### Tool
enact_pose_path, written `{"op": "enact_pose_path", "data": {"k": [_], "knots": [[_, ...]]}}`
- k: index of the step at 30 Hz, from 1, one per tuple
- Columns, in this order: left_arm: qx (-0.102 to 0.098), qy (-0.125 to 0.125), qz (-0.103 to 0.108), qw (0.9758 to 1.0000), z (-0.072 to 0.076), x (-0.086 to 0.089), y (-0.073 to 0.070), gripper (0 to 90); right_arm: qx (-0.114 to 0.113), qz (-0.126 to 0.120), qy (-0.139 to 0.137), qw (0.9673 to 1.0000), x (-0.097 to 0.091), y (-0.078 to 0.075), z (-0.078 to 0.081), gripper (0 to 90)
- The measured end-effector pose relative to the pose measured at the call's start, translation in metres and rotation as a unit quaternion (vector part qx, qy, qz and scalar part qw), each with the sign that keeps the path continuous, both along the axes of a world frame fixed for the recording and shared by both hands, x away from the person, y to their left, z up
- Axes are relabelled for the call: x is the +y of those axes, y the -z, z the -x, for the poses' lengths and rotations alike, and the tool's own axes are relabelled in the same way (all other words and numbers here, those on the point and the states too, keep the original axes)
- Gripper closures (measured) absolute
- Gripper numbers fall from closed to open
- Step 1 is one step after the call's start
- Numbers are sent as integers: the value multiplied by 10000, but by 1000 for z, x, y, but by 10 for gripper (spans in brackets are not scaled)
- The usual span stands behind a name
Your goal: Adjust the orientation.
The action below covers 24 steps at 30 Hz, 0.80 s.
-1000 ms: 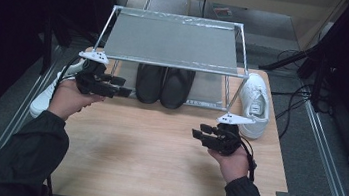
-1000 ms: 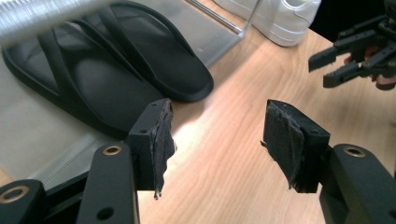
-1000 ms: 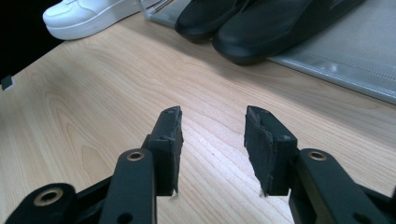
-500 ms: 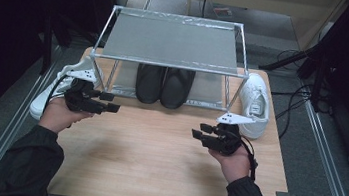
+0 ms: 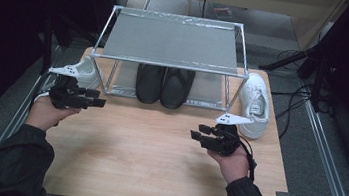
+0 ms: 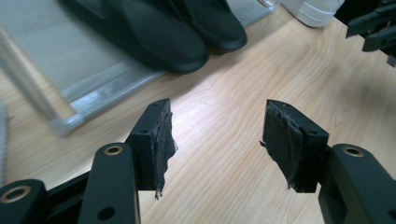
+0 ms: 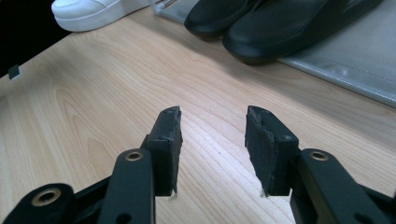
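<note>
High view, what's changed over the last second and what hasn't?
The left gripper has drawn back from the rack toward the table's near left edge, sinking a little; its jaws have just closed slightly, empty and apart. The right gripper, black shoes and both white shoes stayed put.

1. The shoe rack (image 5: 171,42) has a silvery metal frame and plain grey shelves.
2. On its lower shelf, the pair of shoes (image 5: 164,84) is plain black.
3. Left of the rack, one sneaker (image 5: 84,71) is white.
4. Right of the rack, the other sneaker (image 5: 255,104) is white too.
5. The table (image 5: 154,161) under the rack is pale wood with visible grain.
6. In front of the rack, the left gripper (image 5: 95,101) and right gripper (image 5: 197,134) are black, each topped by a light grey plate.
</note>
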State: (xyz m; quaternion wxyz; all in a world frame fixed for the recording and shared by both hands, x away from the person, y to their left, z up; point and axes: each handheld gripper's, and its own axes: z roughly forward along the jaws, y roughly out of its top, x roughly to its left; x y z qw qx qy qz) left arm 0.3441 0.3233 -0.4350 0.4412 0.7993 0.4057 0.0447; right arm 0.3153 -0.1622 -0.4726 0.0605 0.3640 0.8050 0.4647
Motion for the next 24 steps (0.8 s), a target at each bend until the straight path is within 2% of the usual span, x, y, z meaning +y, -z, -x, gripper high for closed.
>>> {"op": "enact_pose_path", "data": {"k": [3,8,15,17,21,24], "knots": [[-21,-85,-7,10000,-1,11,1,446,21,14,14,10000,1,1,0,572],[-19,-326,-168,9993,-3,31,1,454,25,10,40,10000,-1,2,1,571],[18,-576,-217,9981,-8,53,3,456,35,6,149,9999,-6,2,4,570],[50,-644,-309,9974,-12,59,3,456,41,4,180,9998,-7,2,5,570],[48,-740,-281,9969,-20,70,2,461,37,14,231,9997,-11,3,8,570],[6,-794,-446,9958,-26,76,3,485,45,24,294,9996,-14,3,10,570]]}}
